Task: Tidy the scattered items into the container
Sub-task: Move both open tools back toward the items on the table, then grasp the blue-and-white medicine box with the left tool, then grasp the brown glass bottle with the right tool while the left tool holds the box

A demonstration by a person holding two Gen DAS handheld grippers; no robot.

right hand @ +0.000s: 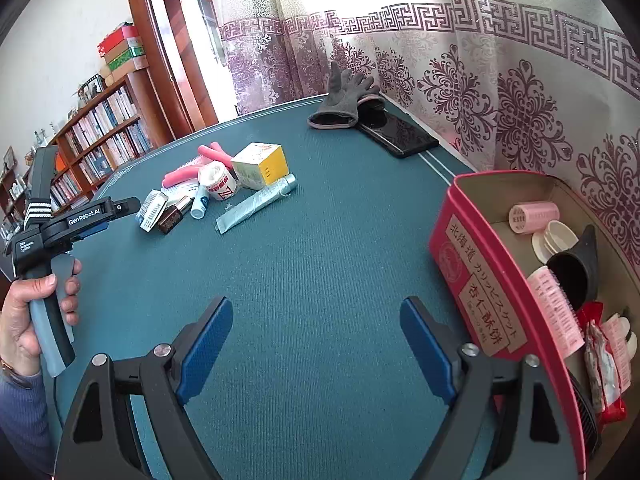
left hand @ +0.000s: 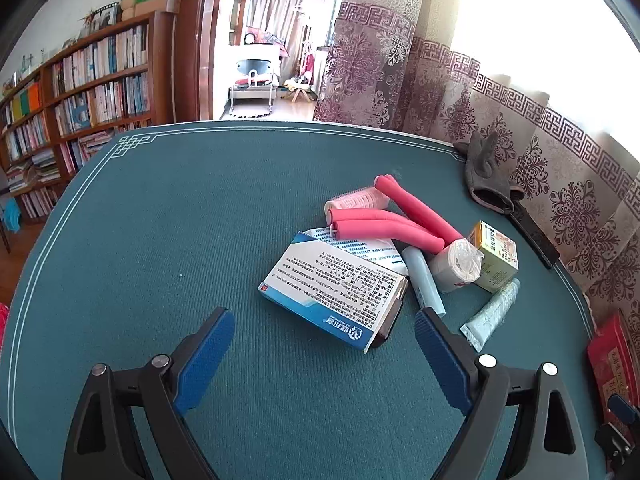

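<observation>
Both tools, left and right, wide and empty; three pink foam rollers, two tubes, one red tin.

Both the left gripper and right gripper tilt downward, jaws spread wide and empty.

Green mat under scattered toiletries.

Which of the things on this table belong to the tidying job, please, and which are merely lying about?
For the job: red tin, blue-and-white box, pink foam rollers, yellow carton, pale tube, tape roll.

Lying about: grey glove, black phone, bookshelf, curtain.
</observation>
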